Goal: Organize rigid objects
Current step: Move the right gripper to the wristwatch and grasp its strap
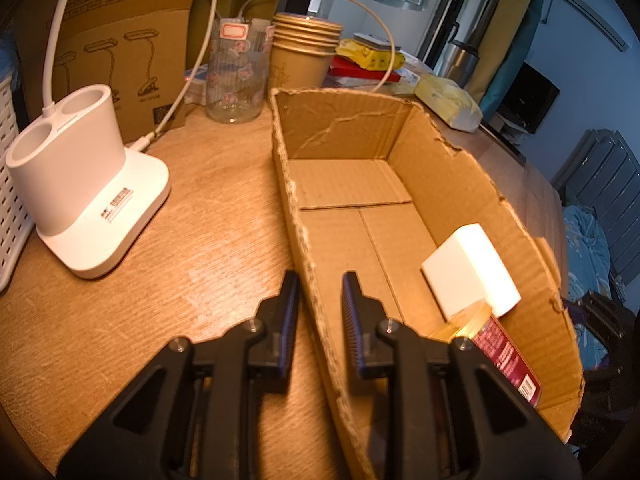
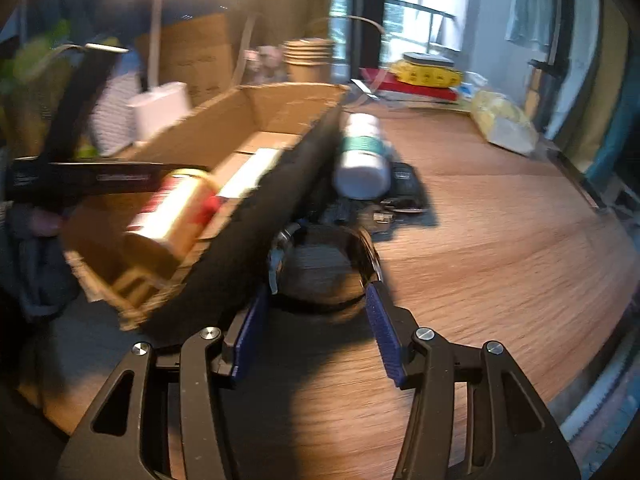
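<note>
An open cardboard box [image 1: 452, 184] sits on the wooden table [image 1: 208, 208]. Inside it lie a white block [image 1: 472, 268] and a gold and red can [image 1: 500, 344]. My left gripper [image 1: 320, 284] straddles the box's left wall with a narrow gap; its jaws hold nothing. In the right wrist view the box [image 2: 248, 120] holds the can [image 2: 176, 212] and the white block [image 2: 248, 172]. My right gripper [image 2: 320, 304] is open, just short of a dark round object [image 2: 320, 268] beside the box. A white and green bottle [image 2: 362, 156] lies beyond it.
A white holder stand [image 1: 92, 184] with a cable, a glass jar [image 1: 236, 72], stacked paper cups [image 1: 304, 52], books and yellow packs [image 1: 368, 56] stand at the back. Dark small items [image 2: 404, 188] lie by the bottle. A large carton [image 1: 120, 40] stands behind.
</note>
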`<state>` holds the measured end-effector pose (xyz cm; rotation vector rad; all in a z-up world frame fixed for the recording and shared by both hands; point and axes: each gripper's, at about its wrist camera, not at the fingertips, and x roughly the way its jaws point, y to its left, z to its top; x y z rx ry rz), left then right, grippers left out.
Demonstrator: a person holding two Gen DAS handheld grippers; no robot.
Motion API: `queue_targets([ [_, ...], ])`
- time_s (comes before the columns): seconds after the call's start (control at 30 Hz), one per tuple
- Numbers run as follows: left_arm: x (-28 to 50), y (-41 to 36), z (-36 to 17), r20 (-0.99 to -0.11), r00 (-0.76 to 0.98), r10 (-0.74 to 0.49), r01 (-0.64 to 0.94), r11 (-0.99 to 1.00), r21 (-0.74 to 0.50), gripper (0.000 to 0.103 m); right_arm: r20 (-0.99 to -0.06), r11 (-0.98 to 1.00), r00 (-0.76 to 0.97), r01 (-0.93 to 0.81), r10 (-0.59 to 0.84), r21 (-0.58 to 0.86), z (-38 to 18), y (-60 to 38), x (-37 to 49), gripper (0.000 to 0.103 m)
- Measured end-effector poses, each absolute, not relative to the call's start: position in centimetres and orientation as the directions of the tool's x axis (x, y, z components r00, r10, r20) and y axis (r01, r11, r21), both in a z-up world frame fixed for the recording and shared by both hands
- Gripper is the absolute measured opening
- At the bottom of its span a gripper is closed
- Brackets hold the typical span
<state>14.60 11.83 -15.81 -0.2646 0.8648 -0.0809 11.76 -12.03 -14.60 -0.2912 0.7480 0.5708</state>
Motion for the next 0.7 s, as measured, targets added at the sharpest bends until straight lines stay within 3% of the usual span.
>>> queue_targets([
  [0.23,14.6,11.9,-15.8,-0.741,0.648,-0.176,-0.036,0.964,-0.262,0.023,-0.664,0.791,0.611,-0.61,0.432,-0.047,-13.4,-12.1,11.9,0.053],
  [0.33,14.6,11.8,-15.8,-0.741,0.648,-0.177,-0.036,0.964,-0.262,0.024,-0.657,0.769,0.586,-0.639,0.474,-0.015,-13.2,-11.6,12.6,0.038],
  [0.57,14.6,11.9,-15.8,-0.741,0.648,-0.178,-0.034,0.965,-0.262,0.024,-0.678,0.741,0.501,-0.665,0.538,0.096,-14.0,-11.6,14.4,0.031],
  [0.7,14.6,11.8,-15.8,-0.741,0.648,-0.177,-0.035,0.965,-0.261,0.024,-0.705,0.74,0.471,-0.663,0.53,0.112,-14.9,-11.0,15.0,0.022],
])
